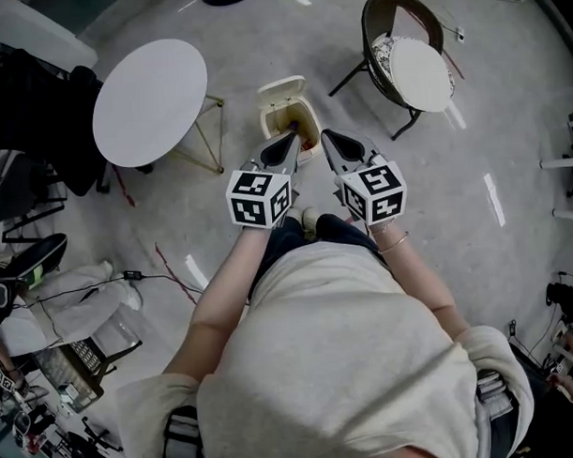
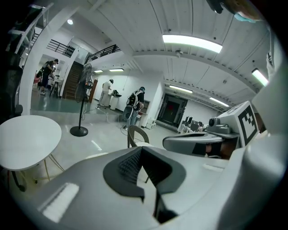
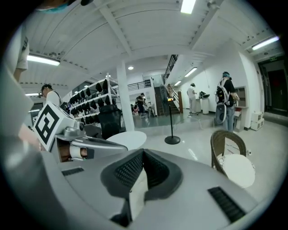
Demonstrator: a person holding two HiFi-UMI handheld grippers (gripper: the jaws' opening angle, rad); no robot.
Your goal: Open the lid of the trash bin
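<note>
Head view, looking steeply down: a cream trash bin [image 1: 284, 115] stands on the floor just ahead of the person's feet, between a round white table [image 1: 151, 101] and a chair [image 1: 402, 50]. Its lid [image 1: 282, 86] stands tipped back and the mouth is uncovered, so the opening looks done. The left gripper [image 1: 293, 137] and right gripper [image 1: 328, 135] are held side by side over the bin's near edge, seemingly to keep clear of the raised lid. Left gripper view: the jaws are pressed together with nothing between them. The camera looks level across the room, so it shows the chair and the right gripper alongside but no bin. Right gripper view: the jaws are likewise closed and empty, with table and chair ahead. Only the head view shows the lid.
</note>
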